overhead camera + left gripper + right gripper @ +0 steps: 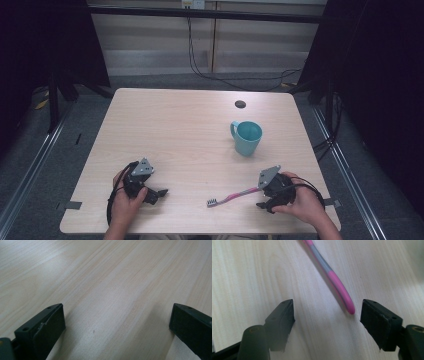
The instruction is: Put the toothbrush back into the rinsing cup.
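Your right gripper (327, 308), jaws spread, straddles the toothbrush (329, 275) tip at one o'clock; closing off-centre could flick it away.

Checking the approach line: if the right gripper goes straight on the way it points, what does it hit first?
Probably the toothbrush: its handle end lies just ahead between the open fingers of the right gripper, nearer one of them. Depth is unclear, so it may meet the table first.

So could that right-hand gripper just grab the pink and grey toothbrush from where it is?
Probably yes: the right gripper is open, the pink and grey toothbrush handle's end lies just ahead between its jaws, nothing between them.
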